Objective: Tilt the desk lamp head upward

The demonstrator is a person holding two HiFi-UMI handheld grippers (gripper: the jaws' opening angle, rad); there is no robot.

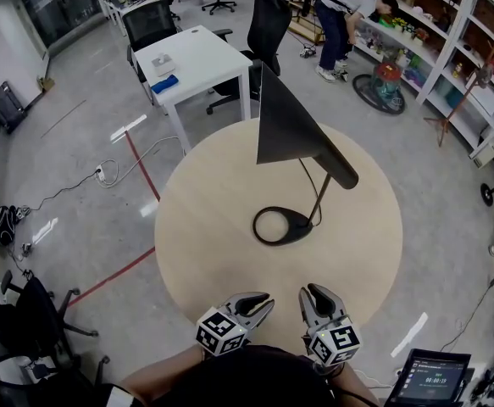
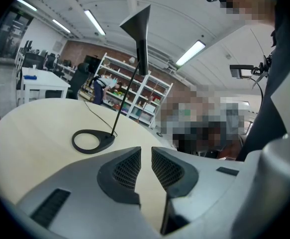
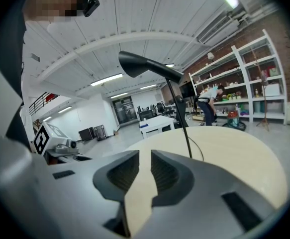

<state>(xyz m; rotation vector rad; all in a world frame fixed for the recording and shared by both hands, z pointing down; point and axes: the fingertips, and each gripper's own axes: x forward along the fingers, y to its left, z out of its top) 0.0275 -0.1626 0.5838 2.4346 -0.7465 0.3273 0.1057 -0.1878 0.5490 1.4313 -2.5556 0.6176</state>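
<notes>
A black desk lamp stands on the round wooden table (image 1: 204, 253). Its ring base (image 1: 280, 225) lies near the table's middle, and a thin stem (image 1: 320, 200) rises to the cone head (image 1: 293, 125), which slopes down to the right. At the table's near edge my left gripper (image 1: 262, 300) and right gripper (image 1: 308, 292) sit side by side, both well short of the lamp. Each is shut with nothing between its jaws. In the left gripper view the base (image 2: 91, 140) lies ahead of the left gripper (image 2: 145, 151). In the right gripper view the head (image 3: 145, 66) hangs above the right gripper (image 3: 145, 154).
Beyond the table stand a white desk (image 1: 197, 58) and black office chairs (image 1: 268, 15). A person (image 1: 348, 11) bends at shelves at the far right. Red tape (image 1: 141, 170) and a cable cross the floor on the left. A tablet (image 1: 430, 380) sits at the lower right.
</notes>
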